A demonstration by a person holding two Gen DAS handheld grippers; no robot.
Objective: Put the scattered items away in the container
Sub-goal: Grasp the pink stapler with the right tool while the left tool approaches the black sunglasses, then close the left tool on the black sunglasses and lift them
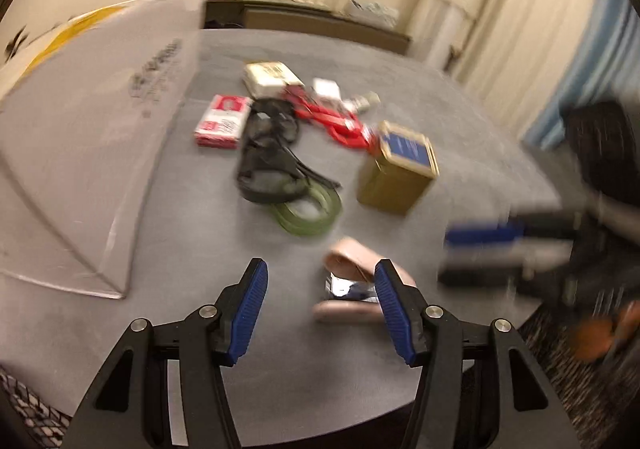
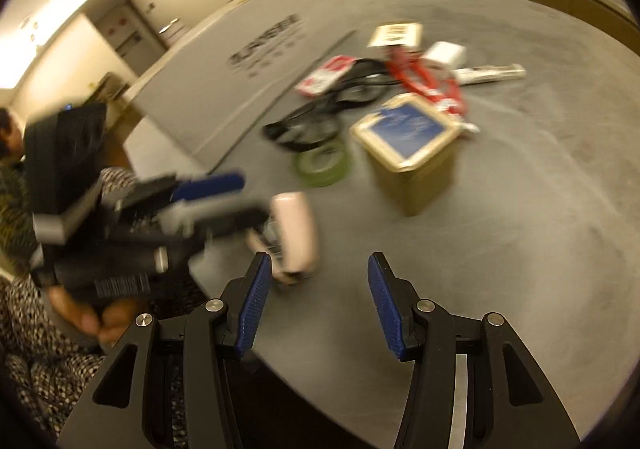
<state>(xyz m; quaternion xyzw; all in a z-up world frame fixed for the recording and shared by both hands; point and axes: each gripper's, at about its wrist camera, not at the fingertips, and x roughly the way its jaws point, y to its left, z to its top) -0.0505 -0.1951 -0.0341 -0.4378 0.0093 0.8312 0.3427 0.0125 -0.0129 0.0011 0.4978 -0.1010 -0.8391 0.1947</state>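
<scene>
- While both views are smearing with motion, you are holding the left hand-held gripper [image 1: 320, 309] spread wide and empty, low over the table [image 1: 460, 105], with the pink item [image 1: 348, 263] just beyond its right pad.
- You are carrying the right hand-held gripper [image 2: 316, 303] spread and empty too, with the same pink item just ahead of its left pad.
- The container [image 1: 92, 153], a big pale grey box, is sitting at the left side of the table, well apart from the pink item.
- The other scattered items are lying mid-table: gold tin [image 1: 396, 169] with a blue lid, green tape roll [image 1: 308, 215], black strap tangle [image 1: 268, 153], red-and-white pack [image 1: 222, 121], red lanyard [image 1: 332, 119], white box [image 1: 270, 78].
- For the step I am judging, a grasp on the pink item: centre it between the pads, steady the wrist first, and close across its narrow side.
- Keep the two hand-held grippers apart; both are crowding the same item, so a clash looks likely.
- Writing: dark lettering is showing on the container's side, and print on the red-and-white pack, but all of it is too blurred to read.
</scene>
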